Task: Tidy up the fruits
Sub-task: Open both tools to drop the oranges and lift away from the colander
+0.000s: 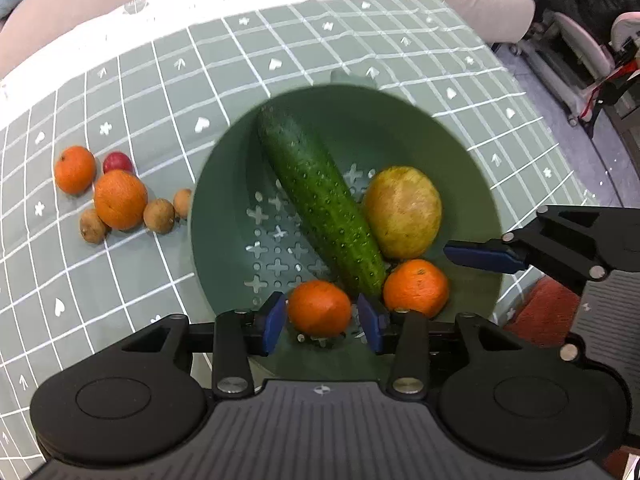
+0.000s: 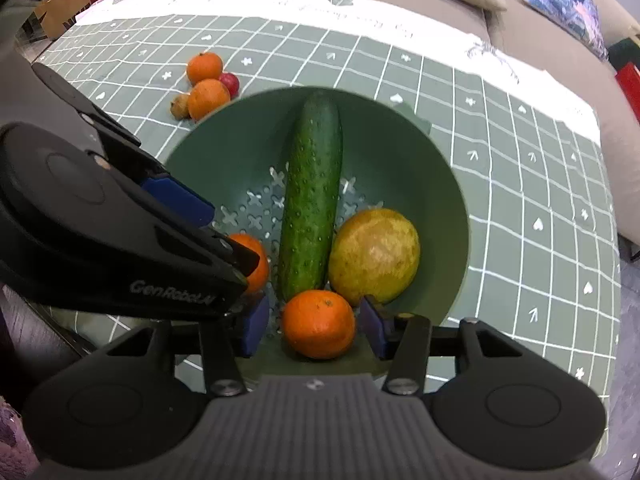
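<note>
Each of your grippers has a tangerine between its jaws, inside the green colander [image 1: 460,140]. The left gripper [image 1: 322,322] stands apart around the left tangerine [image 1: 319,307], pads clear of the peel. The right gripper [image 2: 314,326] likewise straddles the right tangerine [image 2: 319,324] without pressing. Lift both straight up so the fingers do not nudge the cucumber [image 1: 316,200] just ahead.

Both pictures are bright and evenly lit, with the far white strip of the tablecloth [image 1: 248,4] washed out by glare. The fisheye lens bends the grid lines strongly near the edges (the corners go dark). The rim of the green bowl [image 1: 224,152] looks slightly blurred, and shadows stay soft.
</note>
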Motion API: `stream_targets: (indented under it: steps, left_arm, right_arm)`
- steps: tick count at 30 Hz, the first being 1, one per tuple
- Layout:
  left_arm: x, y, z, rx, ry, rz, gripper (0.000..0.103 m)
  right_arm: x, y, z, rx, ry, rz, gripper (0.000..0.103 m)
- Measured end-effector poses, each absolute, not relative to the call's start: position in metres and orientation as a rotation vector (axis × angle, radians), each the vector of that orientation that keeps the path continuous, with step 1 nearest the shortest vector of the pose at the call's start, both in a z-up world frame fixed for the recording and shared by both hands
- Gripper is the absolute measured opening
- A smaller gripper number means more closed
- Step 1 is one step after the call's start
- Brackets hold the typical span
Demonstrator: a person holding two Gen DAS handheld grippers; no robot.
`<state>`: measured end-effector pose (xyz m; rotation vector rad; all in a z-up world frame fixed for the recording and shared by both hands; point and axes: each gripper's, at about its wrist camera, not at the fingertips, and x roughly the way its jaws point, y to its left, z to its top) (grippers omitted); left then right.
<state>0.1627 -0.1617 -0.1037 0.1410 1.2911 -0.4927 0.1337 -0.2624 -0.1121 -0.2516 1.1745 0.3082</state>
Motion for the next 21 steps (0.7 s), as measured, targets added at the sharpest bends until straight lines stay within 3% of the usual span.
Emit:
stream_targets:
  steps: [2, 10, 14, 18, 21]
  left_arm:
    - [0.16, -0.156, -0.093, 0.127, 1.258, -0.496, 0.05]
    - [0.151, -0.114, -0.056, 0.033, 1.052, -0.413, 0.053]
    - [0.151, -0.086, -0.061, -0.07, 1.024, -0.345, 0.055]
    - [0.149, -0.073, -0.078, -0.188, 1.061, -0.329, 0.055]
    - [0.149, -0.075, -0.088, -0.218, 1.091, -0.338, 0.054]
  right_arm:
    - [0.132, -0.26, -0.106, -0.259, 1.154, 0.298, 0.055]
    - [0.138, -0.275, -0.084, -0.176, 1.024, 0.19, 0.057]
    - [0.142, -0.294, -0.079, -0.127, 0.966, 0.098, 0.073]
    - [0.155, -0.313, -0.088, -0.11, 0.983, 0.051, 0.073]
    - [0.162, -0.32, -0.096, -0.096, 1.009, 0.072, 0.061]
